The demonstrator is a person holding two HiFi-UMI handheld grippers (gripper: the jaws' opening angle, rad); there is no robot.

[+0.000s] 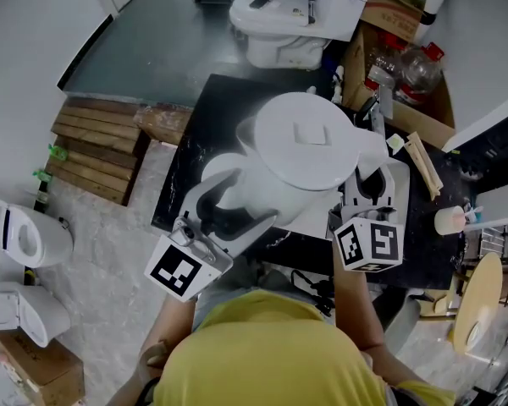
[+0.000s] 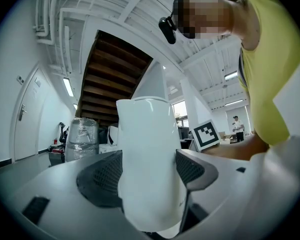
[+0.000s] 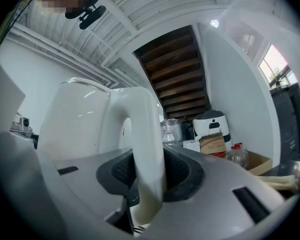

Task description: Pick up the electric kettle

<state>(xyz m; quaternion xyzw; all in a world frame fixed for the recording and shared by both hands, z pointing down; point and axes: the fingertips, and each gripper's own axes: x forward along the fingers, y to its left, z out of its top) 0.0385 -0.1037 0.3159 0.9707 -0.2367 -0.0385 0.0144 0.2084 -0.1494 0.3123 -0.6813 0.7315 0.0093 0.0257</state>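
Electric kettle (image 1: 309,142) sits clamped between left gripper (image 1: 233,214) and right gripper (image 1: 368,184) over black table (image 1: 224,100); wooden pallet (image 1: 93,146) lies beside it.

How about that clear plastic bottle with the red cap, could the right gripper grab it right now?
Probably not. The right gripper is clamped on the white electric kettle, so its jaws are full, and the clear plastic bottle sits apart, beyond the kettle.

Electric kettle (image 1: 309,155): one. Left gripper (image 1: 229,216), right gripper (image 1: 368,184): two. Black table (image 1: 207,117): one. Wooden pallet (image 1: 97,146): one.
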